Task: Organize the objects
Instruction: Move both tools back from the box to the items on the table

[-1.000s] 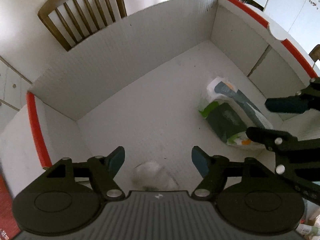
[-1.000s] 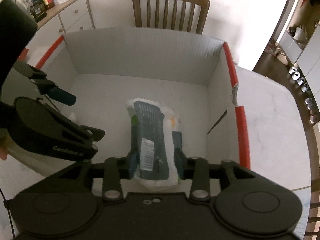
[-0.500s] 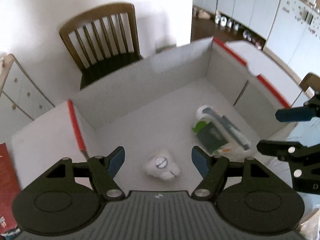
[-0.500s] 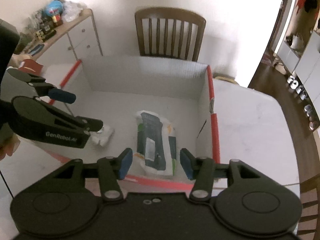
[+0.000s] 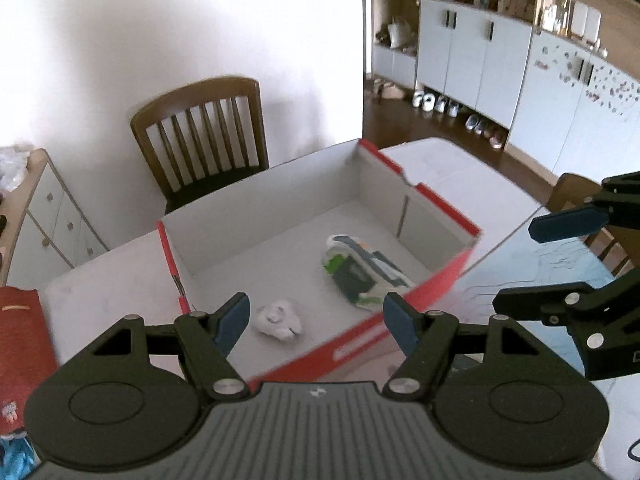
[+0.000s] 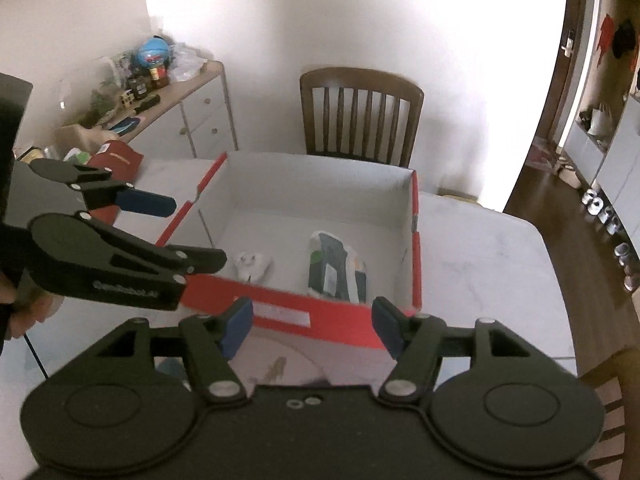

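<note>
A red-and-white cardboard box (image 5: 260,200) (image 6: 320,196) stands open on the table. On its floor lie a green, white and dark packet (image 5: 360,276) (image 6: 334,268) and, to its left, a small white crumpled object (image 5: 278,320) (image 6: 252,264). My left gripper (image 5: 316,316) (image 6: 196,232) hovers open over the box's near left corner, holding nothing. My right gripper (image 6: 312,324) (image 5: 520,264) hangs above and in front of the box's red front wall. Its jaws are opening, with nothing between them.
A wooden chair (image 5: 200,136) (image 6: 360,116) stands behind the table (image 6: 480,272). A drawer chest (image 6: 192,116) with clutter is at the back left. A red booklet (image 5: 20,340) (image 6: 116,160) lies left of the box. A hand (image 6: 24,308) holds the left gripper.
Both grippers have pulled back and up out of the box. The right gripper has let go of the packet and spread its jaws. The packet and the white object stay on the box floor.
</note>
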`<state>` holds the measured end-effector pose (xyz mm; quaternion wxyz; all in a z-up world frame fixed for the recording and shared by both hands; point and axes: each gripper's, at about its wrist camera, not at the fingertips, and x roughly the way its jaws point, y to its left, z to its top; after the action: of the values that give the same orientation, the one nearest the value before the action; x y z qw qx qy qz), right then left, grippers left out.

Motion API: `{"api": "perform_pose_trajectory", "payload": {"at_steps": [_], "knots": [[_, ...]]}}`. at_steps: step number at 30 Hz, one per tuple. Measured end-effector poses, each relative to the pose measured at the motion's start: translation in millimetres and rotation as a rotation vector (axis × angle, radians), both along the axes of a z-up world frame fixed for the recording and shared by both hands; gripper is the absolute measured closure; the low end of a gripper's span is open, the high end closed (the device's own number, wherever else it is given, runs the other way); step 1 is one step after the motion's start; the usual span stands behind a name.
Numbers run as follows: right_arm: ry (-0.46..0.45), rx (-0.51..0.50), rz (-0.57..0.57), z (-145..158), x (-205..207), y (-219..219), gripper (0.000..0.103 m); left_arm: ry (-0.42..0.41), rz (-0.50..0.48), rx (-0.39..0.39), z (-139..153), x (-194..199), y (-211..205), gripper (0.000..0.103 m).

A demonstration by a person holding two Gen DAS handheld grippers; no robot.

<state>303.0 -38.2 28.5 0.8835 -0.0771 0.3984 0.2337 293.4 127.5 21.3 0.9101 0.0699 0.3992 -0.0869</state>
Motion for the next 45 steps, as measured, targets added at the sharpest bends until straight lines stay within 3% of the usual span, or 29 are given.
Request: {"api": "perform_pose_trajectory", "payload": {"at_steps": [12,13,22,29,34,40,45], "knots": [[-0.032,0.018,0.004,0,-57,-45,0.022,-0.071,0.025,-0.053,7,-80,-25,0.023],[-0.032,0.022,0.003,-1,-61,-49,0.021,-0.076,0.028,-0.054,7,-86,-27,0.019],[-0.025,0.033,-0.002,-18,-93,-81,0.013,-0.082,0.051,-0.05,-7,-134,-44,0.019],[-0.006,0.024,0.022,-43,-116,-87,0.007,-0.034,0.099,-0.094,-36,-159,-45,0.017],[0.009,0.005,0.037,-60,-125,-83,0.007,-0.017,0.113,-0.095,-57,-172,-45,0.001],[0.032,-0.022,0.059,-83,-129,-76,0.007,0.024,0.118,-0.104,-85,-175,-38,0.0],[0.062,-0.052,0.073,-102,-130,-68,0.01,0.054,0.106,-0.037,-111,-173,-34,0.0]]}}
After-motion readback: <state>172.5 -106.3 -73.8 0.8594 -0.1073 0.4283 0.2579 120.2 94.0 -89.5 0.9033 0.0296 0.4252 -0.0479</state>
